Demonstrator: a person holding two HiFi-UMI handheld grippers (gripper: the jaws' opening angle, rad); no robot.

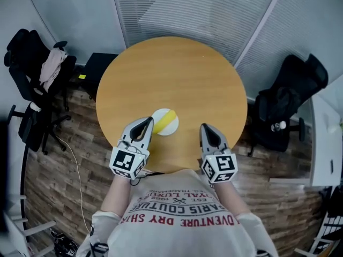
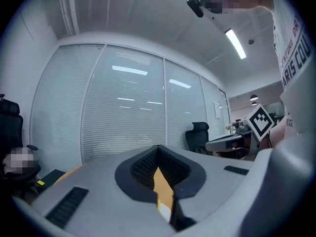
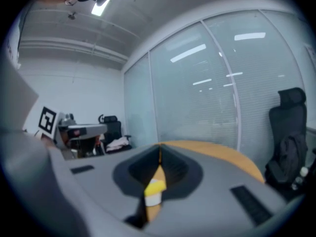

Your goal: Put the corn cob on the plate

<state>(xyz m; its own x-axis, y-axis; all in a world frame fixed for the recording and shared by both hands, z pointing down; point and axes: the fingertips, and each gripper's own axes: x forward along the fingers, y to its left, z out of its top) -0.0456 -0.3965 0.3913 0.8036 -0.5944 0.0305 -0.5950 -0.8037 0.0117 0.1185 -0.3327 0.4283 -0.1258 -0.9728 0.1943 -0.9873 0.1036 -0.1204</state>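
Note:
A yellow corn cob (image 1: 168,122) lies on a small white plate (image 1: 159,114) near the front of the round wooden table (image 1: 171,68). My left gripper (image 1: 148,121) hovers just left of the plate, its jaws shut with nothing between them. My right gripper (image 1: 205,128) hangs to the plate's right, jaws together and holding nothing. In the right gripper view the corn cob (image 3: 155,185) and the plate (image 3: 153,199) show through the slit below the closed tips (image 3: 159,148). In the left gripper view only a sliver of the plate (image 2: 163,210) shows under the shut tips (image 2: 158,148).
A black office chair (image 1: 32,68) draped with clothes stands left of the table, and a black box (image 1: 99,68) sits beside it. Another black chair (image 1: 289,98) stands at the right. Glass walls with blinds lie behind the table. The floor is wood planks.

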